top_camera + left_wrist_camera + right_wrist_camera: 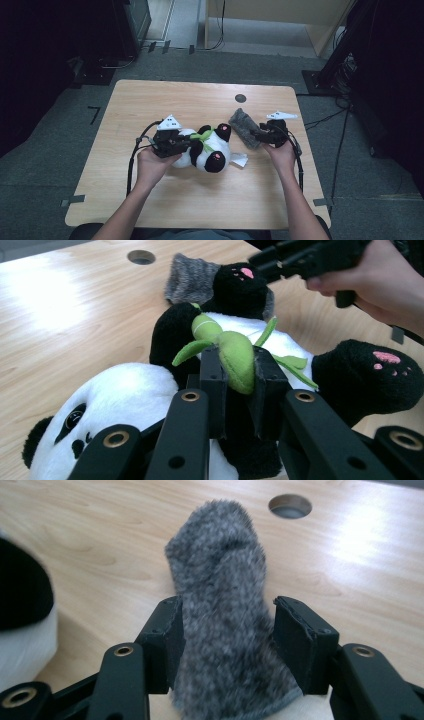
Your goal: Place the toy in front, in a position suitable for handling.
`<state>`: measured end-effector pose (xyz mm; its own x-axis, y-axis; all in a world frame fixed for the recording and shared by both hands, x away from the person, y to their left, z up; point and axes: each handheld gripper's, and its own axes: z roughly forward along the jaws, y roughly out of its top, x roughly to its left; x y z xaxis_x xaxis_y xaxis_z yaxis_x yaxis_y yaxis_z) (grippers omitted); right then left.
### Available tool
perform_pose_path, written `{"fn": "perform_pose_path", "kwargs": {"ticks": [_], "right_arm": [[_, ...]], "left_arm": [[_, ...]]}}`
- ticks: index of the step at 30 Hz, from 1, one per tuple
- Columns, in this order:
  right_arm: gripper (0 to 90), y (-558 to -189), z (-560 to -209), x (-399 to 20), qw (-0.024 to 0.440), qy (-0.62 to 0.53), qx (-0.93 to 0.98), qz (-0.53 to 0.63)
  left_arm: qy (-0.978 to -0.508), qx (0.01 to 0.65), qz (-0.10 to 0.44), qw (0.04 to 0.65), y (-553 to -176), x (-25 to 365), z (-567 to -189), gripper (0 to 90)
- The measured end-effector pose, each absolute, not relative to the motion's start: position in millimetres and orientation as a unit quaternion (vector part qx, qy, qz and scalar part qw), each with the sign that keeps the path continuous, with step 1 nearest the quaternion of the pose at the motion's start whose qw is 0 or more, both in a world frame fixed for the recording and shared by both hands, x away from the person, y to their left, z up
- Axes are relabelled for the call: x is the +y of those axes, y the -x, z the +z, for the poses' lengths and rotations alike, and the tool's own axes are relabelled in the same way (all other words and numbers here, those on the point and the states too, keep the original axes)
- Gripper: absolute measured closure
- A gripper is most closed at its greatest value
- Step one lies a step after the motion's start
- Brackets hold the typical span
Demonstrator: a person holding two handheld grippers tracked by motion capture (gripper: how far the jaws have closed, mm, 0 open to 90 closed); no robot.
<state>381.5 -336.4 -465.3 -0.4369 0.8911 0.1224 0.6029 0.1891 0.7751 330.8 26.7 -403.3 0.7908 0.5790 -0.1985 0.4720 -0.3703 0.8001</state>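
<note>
The left gripper (239, 390) pinches the plush panda (205, 149) by its green bamboo (235, 357) at the surface's (150, 100) middle. Just right, the right gripper (227, 640) straddles the grey sock (225, 630), jaws spread with a gap at one pad. Squeeze the sock fully before lifting, holding the panda steady.

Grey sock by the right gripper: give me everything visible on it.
The grey sock looks like fuzzy, mottled grey knit with a thin stitched hem at its near end. It lies flat on the wooden table, its rounded far end pointing toward the round hole in the tabletop. The right gripper straddles its near end: the left pad meets the fabric, while a narrow gap shows at the right pad, so no firm pinch shows. In the high view it lies just right of the plush panda.
</note>
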Motion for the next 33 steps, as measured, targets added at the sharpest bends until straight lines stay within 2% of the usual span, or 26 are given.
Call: {"fn": "perform_pose_path", "kwargs": {"ticks": [8, 16, 22, 29, 33], "right_arm": [[49.6, -409.0, -473.3, -329.3, 0.175, -0.508, 0.749, 0.388], [52.8, -417.7, -483.3, -332.2, 0.166, -0.518, 0.754, 0.369], [59.6, -420.3, -489.8, -335.6, 0.150, -0.519, 0.759, 0.363], [72.3, -421.8, -494.7, -340.1, 0.128, -0.526, 0.759, 0.362], [76.4, -420.7, -491.2, -339.3, 0.130, -0.528, 0.760, 0.357]], "left_arm": [[-0.831, 0.310, 0.054, 0.458, -328.1, 24.7, -412.4, 75.6], [-0.832, 0.303, 0.067, 0.459, -327.2, 28.7, -414.3, 50.3], [-0.827, 0.300, 0.058, 0.472, -328.9, 34.6, -416.4, 38.7], [-0.821, 0.285, 0.056, 0.491, -330.3, 43.6, -414.2, 33.1], [-0.817, 0.285, 0.055, 0.498, -330.6, 50.5, -412.3, 33.5]]}}
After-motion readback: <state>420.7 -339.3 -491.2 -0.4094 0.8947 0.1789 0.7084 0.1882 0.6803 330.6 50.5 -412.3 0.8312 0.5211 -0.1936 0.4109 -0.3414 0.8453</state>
